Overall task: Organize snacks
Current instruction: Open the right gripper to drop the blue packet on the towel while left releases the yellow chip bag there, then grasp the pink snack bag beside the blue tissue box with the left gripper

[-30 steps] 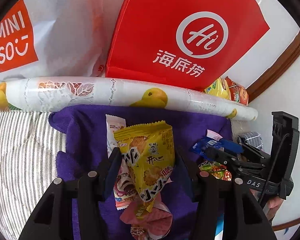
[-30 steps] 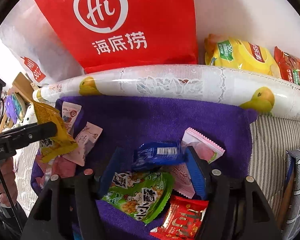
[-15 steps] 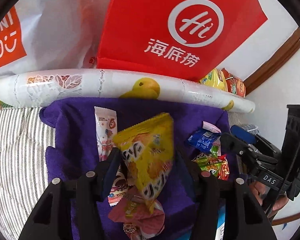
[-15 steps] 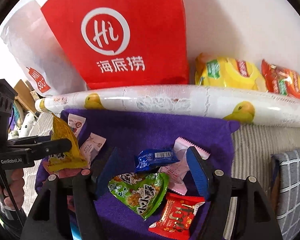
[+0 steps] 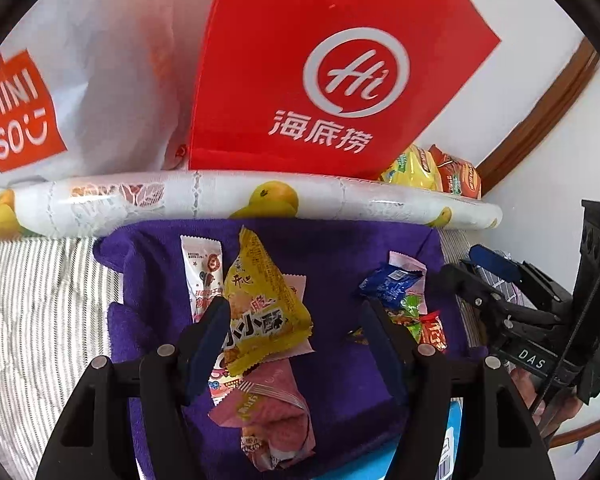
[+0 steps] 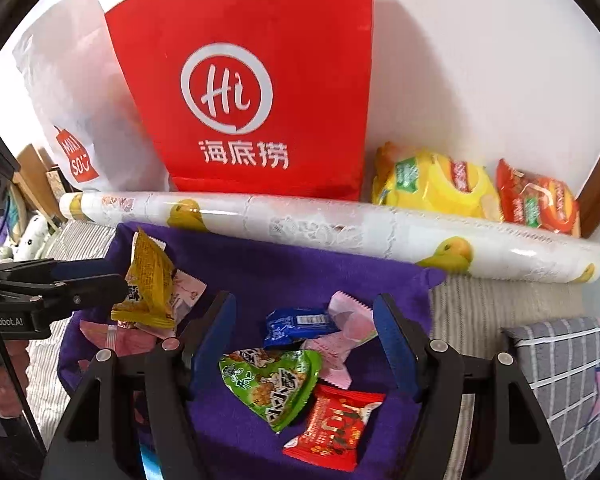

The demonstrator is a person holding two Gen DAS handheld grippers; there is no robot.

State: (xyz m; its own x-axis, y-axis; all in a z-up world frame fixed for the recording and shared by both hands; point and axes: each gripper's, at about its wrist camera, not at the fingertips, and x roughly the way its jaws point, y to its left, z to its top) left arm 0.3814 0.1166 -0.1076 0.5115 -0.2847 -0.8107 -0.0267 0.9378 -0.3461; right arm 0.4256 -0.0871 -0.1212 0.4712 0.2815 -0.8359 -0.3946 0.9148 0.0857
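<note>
Small snack packets lie on a purple cloth [image 5: 340, 248]. My left gripper [image 5: 296, 324] is open, with a yellow snack packet [image 5: 260, 312] leaning against its left finger over a pink packet [image 5: 272, 416] and a white stick packet [image 5: 202, 268]. In the right wrist view the left gripper [image 6: 100, 276] sits beside the same yellow packet [image 6: 148, 280]. My right gripper [image 6: 304, 332] is open above a blue packet [image 6: 296, 320], a green packet [image 6: 272, 384], a pink packet [image 6: 344, 332] and a red packet [image 6: 336, 420].
A red paper bag [image 6: 240, 80] and a white Miniso bag [image 5: 40, 100] stand behind a rolled fruit-print sheet [image 6: 340, 228]. Yellow [image 6: 432, 184] and orange [image 6: 536, 200] snack bags lie at the back right. Striped bedding [image 5: 40, 300] surrounds the cloth; a checked cushion [image 6: 560, 380] lies at right.
My left gripper's jaws have opened and the yellow packet has tipped down onto the other packets. My right gripper has drawn back and up from the blue packet.
</note>
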